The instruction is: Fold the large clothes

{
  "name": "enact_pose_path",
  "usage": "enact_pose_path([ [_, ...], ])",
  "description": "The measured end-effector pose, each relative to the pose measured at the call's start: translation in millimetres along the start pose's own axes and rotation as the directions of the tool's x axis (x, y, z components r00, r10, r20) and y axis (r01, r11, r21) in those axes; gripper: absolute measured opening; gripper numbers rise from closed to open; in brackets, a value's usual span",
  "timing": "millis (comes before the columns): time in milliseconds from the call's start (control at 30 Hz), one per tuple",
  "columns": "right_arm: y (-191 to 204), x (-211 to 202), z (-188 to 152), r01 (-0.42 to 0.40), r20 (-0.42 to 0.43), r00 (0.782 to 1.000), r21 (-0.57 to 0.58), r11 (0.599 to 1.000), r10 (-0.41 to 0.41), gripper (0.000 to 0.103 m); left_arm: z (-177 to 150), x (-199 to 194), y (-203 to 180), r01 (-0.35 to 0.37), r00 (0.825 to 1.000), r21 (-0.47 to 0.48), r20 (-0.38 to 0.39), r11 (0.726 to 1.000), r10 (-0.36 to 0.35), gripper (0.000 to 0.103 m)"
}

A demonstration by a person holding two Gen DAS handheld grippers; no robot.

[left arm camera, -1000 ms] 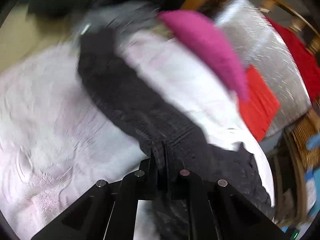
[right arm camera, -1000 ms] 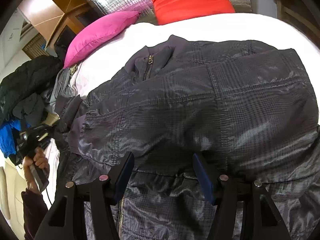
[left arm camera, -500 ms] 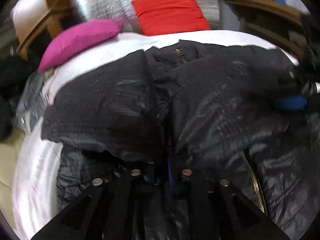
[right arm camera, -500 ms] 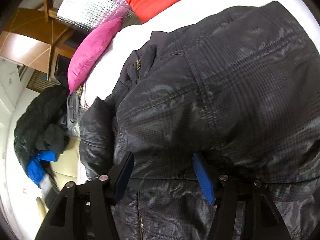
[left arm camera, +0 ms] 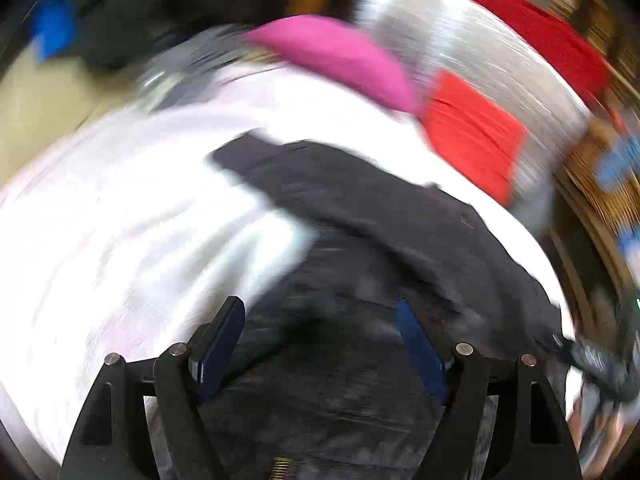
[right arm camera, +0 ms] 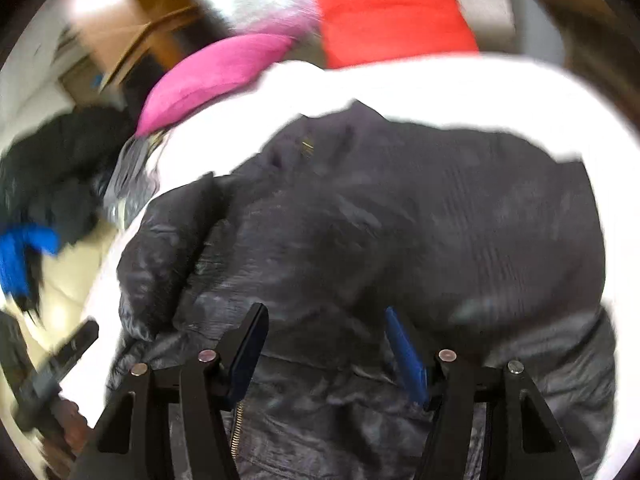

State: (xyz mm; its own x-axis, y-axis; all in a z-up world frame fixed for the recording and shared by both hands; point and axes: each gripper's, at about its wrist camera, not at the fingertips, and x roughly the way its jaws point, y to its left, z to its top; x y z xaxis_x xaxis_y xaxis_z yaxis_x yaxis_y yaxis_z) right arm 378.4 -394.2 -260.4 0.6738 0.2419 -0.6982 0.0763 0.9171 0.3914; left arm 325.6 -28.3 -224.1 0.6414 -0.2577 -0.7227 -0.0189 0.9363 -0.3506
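Both left gripper (left arm camera: 316, 320) jaws opening, jacket (left arm camera: 360, 360) sleeve freed.

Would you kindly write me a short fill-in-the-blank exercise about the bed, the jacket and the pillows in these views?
1. The dark quilted jacket lies on a ___ bedsheet.
2. Beside the red cushion sits a ___ pillow.
3. The left gripper fingers hold ___ between them.
4. The jacket's zipper is ___ coloured.

Missing words: white; pink; nothing; gold
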Motion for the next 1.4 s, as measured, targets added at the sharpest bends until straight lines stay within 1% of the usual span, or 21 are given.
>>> enact_pose_path([
  [67, 28.8, -3.9, 8.3, -0.015, 0.018, 1.000, -0.094, 0.995, 0.016, 0.065, 6.9, -0.4, 28.8, -0.093, 0.996, -0.124, 0.002, 0.988, 0.094, 0.078],
  [100, 50.1, -4.3, 13.9, -0.014, 0.026, 1.000, -0.166, 0.986, 0.018, 0.065, 9.9, -3.6, 43.1, -0.140, 0.990, -0.183, 0.006, 0.973, 0.143, 0.078],
  [133, 70.4, -2.4, 17.9, -0.011, 0.029, 0.999, -0.225, 0.974, 0.018, 0.065, 11.5, -6.3, 51.2, -0.168, 0.985, -0.213, 0.010, 0.963, 0.174, 0.078],
  [200, 122.1, 6.9, 28.2, -0.028, 0.018, 0.999, -0.365, 0.931, 0.037, 0.067, 13.6, -17.0, 71.6, -0.260, 0.961, -0.273, 0.018, 0.926, 0.275, 0.078],
  [233, 143.6, 13.3, 31.8, -0.036, 0.009, 0.999, -0.415, 0.909, 0.043, 0.067, 14.0, -21.3, 81.3, -0.312, 0.943, -0.292, 0.019, 0.904, 0.332, 0.078],
  [367, 223.1, 51.9, 41.2, -0.063, -0.044, 0.998, -0.578, 0.814, 0.046, 0.067, 20.8, -32.5, 96.3, -0.410, 0.893, -0.340, 0.039, 0.846, 0.448, 0.078],
  [433, 254.4, 79.1, 42.5, -0.062, -0.076, 0.997, -0.637, 0.768, 0.017, 0.067, 23.5, -37.3, 106.2, -0.448, 0.872, -0.341, 0.038, 0.827, 0.488, 0.078],
  [533, 290.2, 116.4, 36.9, -0.040, -0.109, 0.993, -0.717, 0.696, -0.054, 0.068, 28.3, -28.6, 114.6, -0.453, 0.875, -0.346, 0.002, 0.821, 0.483, 0.078],
  [567, 301.6, 130.9, 34.4, -0.016, -0.102, 0.991, -0.749, 0.663, -0.091, 0.068, 26.6, -28.2, 114.8, -0.454, 0.878, -0.345, -0.014, 0.822, 0.479, 0.078],
  [633, 312.3, 152.3, 29.9, 0.047, -0.066, 0.985, -0.786, 0.617, -0.160, 0.068, 24.9, -21.6, 111.5, -0.457, 0.881, -0.328, -0.039, 0.827, 0.472, 0.078],
  [700, 316.9, 175.5, 30.4, 0.100, -0.040, 0.975, -0.796, 0.597, -0.217, 0.068, 24.1, -12.0, 106.7, -0.456, 0.883, -0.308, -0.044, 0.835, 0.466, 0.078],
  [767, 314.6, 194.2, 34.9, 0.149, -0.020, 0.965, -0.778, 0.610, -0.261, 0.061, 22.4, -9.8, 96.4, -0.454, 0.886, -0.273, -0.039, 0.848, 0.462, 0.078],
  [800, 308.5, 198.3, 39.8, 0.162, -0.022, 0.963, -0.748, 0.644, -0.268, 0.038, 21.8, -9.0, 91.6, -0.454, 0.887, -0.255, -0.037, 0.854, 0.460, 0.078],
  [833, 302.3, 198.6, 45.3, 0.154, -0.036, 0.967, -0.711, 0.686, -0.254, 0.029, 21.2, -7.2, 87.8, -0.452, 0.889, -0.239, -0.036, 0.859, 0.457, 0.078],
  [900, 290.8, 186.1, 55.1, 0.149, -0.021, 0.977, -0.649, 0.746, -0.213, 0.019, 19.8, -4.0, 80.4, -0.447, 0.892, -0.211, -0.038, 0.869, 0.450, 0.078],
  [1000, 268.1, 152.7, 72.0, 0.127, 0.015, 0.990, -0.544, 0.829, -0.141, 0.015, 19.0, -2.8, 69.9, -0.440, 0.896, -0.187, -0.025, 0.878, 0.444, 0.078],
  [1067, 241.7, 121.4, 85.1, 0.102, 0.050, 0.995, -0.449, 0.888, -0.089, 0.015, 18.9, -2.6, 62.0, -0.431, 0.900, -0.168, -0.009, 0.886, 0.436, 0.078],
  [1133, 200.7, 81.4, 95.9, 0.047, 0.088, 0.996, -0.318, 0.947, -0.020, 0.015, 17.9, -1.1, 50.1, -0.408, 0.911, -0.134, 0.009, 0.903, 0.413, 0.078],
  [1200, 156.1, 42.8, 95.8, -0.007, 0.122, 0.992, -0.189, 0.982, 0.031, 0.015, 16.6, 3.5, 34.8, -0.369, 0.928, -0.082, 0.015, 0.926, 0.371, 0.078],
  [1300, 77.8, -4.3, 77.7, -0.114, 0.170, 0.979, 0.008, 0.993, 0.111, 0.015, 13.4, 13.6, 8.9, -0.290, 0.957, 0.006, 0.015, 0.957, 0.290, 0.078],
  [1400, 5.5, -26.7, 40.2, -0.214, 0.175, 0.967, 0.170, 0.962, 0.184, 0.015, 9.8, 27.1, -17.6, -0.224, 0.974, 0.096, 0.005, 0.970, 0.224, 0.078],
])
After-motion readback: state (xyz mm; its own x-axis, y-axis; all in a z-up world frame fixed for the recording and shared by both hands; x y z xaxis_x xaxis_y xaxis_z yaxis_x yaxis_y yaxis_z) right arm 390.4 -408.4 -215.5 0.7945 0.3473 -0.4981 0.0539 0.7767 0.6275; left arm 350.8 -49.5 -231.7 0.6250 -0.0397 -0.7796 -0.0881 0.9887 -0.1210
